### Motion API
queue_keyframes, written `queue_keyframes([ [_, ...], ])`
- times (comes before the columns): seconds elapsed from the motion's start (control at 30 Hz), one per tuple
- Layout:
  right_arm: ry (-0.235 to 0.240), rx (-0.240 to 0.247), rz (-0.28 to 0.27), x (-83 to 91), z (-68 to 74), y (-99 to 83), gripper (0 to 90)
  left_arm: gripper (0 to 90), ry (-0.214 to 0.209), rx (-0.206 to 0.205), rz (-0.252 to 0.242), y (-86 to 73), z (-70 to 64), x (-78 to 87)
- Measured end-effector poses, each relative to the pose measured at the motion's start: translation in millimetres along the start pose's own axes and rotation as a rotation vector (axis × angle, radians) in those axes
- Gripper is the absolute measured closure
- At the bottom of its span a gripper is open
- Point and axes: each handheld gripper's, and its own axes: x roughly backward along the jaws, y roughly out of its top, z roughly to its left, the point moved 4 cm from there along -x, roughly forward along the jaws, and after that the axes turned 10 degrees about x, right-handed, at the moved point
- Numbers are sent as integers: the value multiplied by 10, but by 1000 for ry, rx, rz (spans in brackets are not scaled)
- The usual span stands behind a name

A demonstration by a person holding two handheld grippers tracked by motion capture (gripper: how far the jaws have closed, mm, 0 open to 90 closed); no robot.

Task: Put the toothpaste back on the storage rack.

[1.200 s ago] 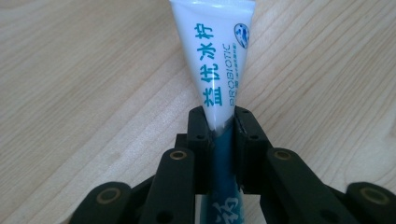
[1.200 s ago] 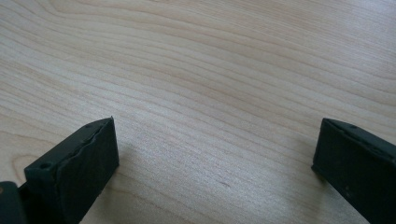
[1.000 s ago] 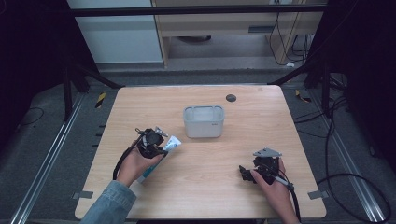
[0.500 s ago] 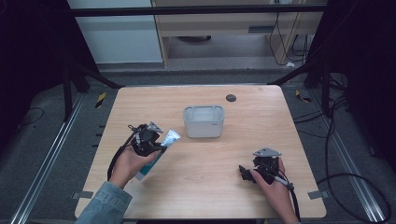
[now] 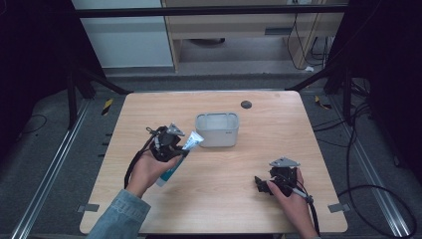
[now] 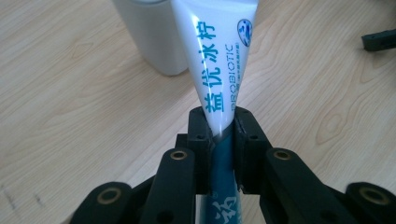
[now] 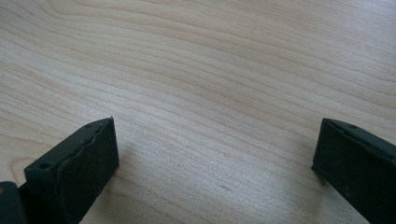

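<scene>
The left gripper view reads "PROBIOTIC" on the toothpaste tube clamped by the left gripper; the right gripper rests wide apart, low over the table.

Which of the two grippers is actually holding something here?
The left gripper: its jaws are clamped on the white-and-teal toothpaste tube beside the grey container. The right gripper has its jaws spread wide over bare table.

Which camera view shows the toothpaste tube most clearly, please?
The left gripper view: the toothpaste tube is close, its blue lettering is readable, and the left gripper is shut on it. The high view shows the tube small, pointing toward the grey container. The right gripper view shows bare table between open jaws.
</scene>
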Motion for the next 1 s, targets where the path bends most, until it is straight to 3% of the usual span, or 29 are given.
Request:
queue_keyframes([
  [0.5,-1,0,1,0,0,0,4,787,-31,-61,-44,588,-369,-67],
  [0.63,0,-2,0,0,1,1,4,786,-41,-84,-43,689,-431,-99],
  [1.0,-3,-6,1,-1,5,4,3,787,-38,-88,-86,1050,-518,-75],
])
